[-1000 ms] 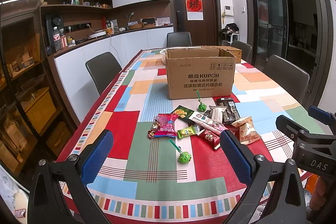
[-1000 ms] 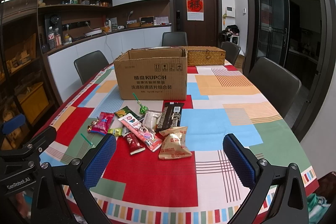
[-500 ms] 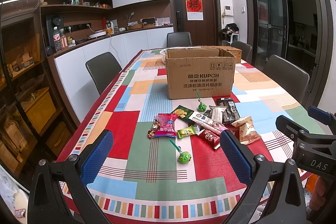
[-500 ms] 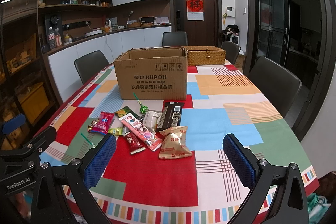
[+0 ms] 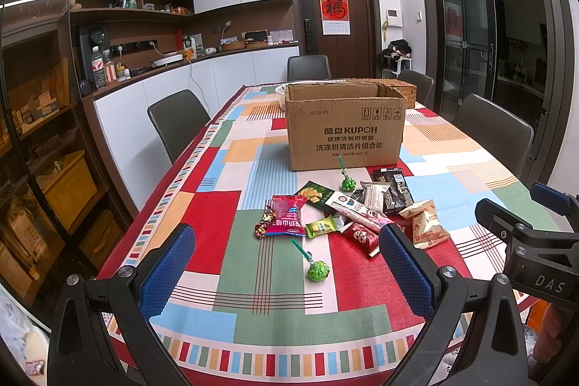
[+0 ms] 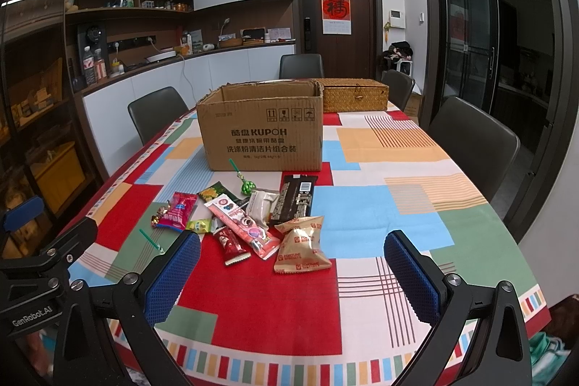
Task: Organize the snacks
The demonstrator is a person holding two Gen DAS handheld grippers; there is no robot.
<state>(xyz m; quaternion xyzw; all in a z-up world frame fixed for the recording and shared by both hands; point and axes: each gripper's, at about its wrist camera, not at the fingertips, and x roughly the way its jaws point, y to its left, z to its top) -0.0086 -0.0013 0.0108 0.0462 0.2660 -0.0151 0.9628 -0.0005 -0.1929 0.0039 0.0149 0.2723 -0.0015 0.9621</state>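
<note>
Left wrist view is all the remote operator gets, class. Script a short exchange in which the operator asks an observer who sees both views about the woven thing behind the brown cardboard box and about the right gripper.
Operator: What is that woven thing behind the box?
Observer: A rectangular woven straw basket, lid down, small clasp in front. It stands behind the brown cardboard box, toward its right.
Operator: Is the right gripper holding anything?
Observer: No. The right gripper is open, with nothing between its blue pads.
</note>
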